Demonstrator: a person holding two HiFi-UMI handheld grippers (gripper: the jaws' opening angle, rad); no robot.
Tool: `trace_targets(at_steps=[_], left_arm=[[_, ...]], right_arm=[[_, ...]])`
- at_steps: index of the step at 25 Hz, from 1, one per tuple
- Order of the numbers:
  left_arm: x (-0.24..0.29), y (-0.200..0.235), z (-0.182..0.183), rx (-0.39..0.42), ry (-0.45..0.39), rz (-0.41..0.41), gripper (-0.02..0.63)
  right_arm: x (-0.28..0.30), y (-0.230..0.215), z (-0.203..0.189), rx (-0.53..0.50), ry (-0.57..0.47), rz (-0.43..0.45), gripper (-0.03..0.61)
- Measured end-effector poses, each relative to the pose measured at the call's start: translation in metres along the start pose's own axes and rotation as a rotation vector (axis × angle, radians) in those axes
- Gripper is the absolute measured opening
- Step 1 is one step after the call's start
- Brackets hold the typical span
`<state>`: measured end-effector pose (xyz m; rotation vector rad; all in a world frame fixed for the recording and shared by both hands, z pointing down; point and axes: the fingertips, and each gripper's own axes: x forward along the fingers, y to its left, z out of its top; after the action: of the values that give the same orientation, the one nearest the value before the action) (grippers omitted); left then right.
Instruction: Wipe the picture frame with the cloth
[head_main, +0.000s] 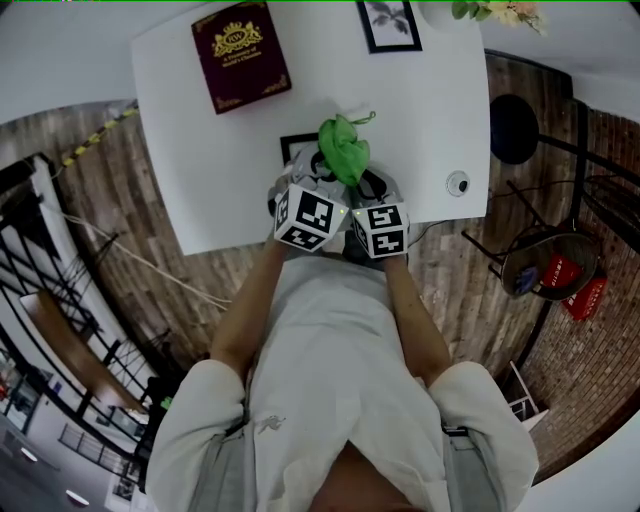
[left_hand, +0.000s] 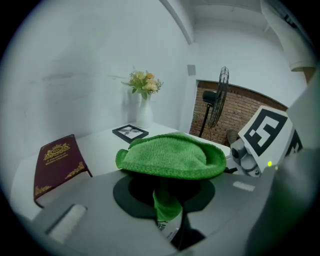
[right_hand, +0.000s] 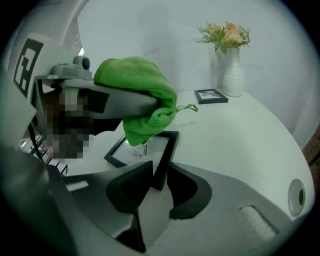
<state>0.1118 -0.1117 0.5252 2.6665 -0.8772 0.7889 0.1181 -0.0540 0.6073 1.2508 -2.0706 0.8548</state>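
**Cloth poised over frame, wipe barely begun**

Our left hand-held gripper is clenched on the green cloth, which bunches above its jaws and droops ahead of them. Just to its right, over the white table, is the picture frame. Our right hand-held gripper pinches its near edge. The cloth hangs over the glass, but we cannot tell whether it touches. We judge the next move is to press the cloth down and sweep across while the right grip steadies the frame.
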Motion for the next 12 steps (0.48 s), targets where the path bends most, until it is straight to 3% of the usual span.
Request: trace_targets(at_steps=[12], left_arm=[[0.046,-0.029,-0.037,0.049,0.108,-0.093,0.089]], right_arm=[[0.001,0.002,-0.002,0.014,-0.019,0.022,0.095]])
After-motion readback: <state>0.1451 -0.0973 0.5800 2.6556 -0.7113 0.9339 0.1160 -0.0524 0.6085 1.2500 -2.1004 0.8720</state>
